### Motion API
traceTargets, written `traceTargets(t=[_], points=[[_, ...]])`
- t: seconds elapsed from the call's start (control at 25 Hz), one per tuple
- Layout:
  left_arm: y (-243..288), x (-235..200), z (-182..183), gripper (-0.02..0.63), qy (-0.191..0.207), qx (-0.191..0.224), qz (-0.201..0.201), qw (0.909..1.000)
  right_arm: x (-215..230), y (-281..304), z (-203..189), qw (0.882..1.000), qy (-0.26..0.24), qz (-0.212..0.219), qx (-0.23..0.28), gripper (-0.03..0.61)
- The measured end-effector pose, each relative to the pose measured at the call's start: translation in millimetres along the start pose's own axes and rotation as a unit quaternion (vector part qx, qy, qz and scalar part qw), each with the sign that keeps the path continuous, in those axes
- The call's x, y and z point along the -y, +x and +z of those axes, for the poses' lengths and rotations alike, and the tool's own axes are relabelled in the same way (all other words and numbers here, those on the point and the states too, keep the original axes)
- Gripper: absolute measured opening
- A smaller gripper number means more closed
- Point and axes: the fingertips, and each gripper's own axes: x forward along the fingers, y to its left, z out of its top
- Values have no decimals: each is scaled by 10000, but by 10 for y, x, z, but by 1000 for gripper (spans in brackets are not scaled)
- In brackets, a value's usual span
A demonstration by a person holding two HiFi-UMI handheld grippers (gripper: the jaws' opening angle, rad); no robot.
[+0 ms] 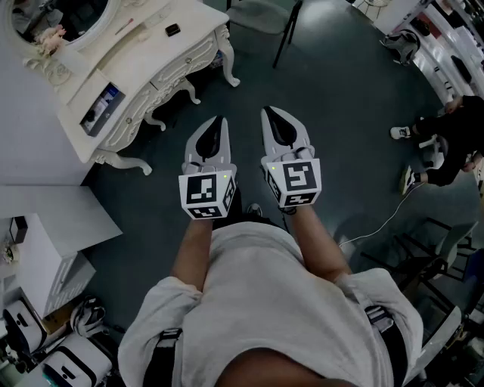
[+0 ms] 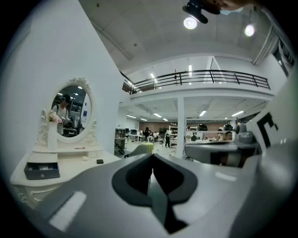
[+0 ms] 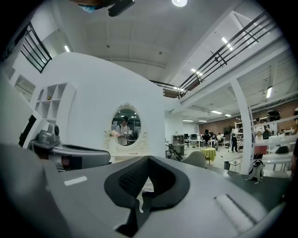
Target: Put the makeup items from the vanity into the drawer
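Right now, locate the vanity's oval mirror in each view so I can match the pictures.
Head view: oval mirror in the top-left corner, seen from above and cut by the picture edge.
Left gripper view: left of centre, upright above the tabletop.
Right gripper view: near centre, slightly left, small against the white wall.
Shared landmark: the white vanity that the mirror stands on.

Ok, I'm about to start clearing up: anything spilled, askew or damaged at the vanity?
Nothing stands out. The ornate cream vanity stands upright, a small black square item lies flat on its top, nothing spilled.
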Motion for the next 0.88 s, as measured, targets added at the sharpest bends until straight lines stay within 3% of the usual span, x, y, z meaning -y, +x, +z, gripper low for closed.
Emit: traceTargets(t=[0.4,0.88], points=[[971,-993,-62,3,-135,-139,33,9998,9,1397,-25,10000,-9,39,-30,-1],[2051,-2593,97,3,-265,-369,106,9989,-522,3359,-93,9942,-133,860,-634,0]])
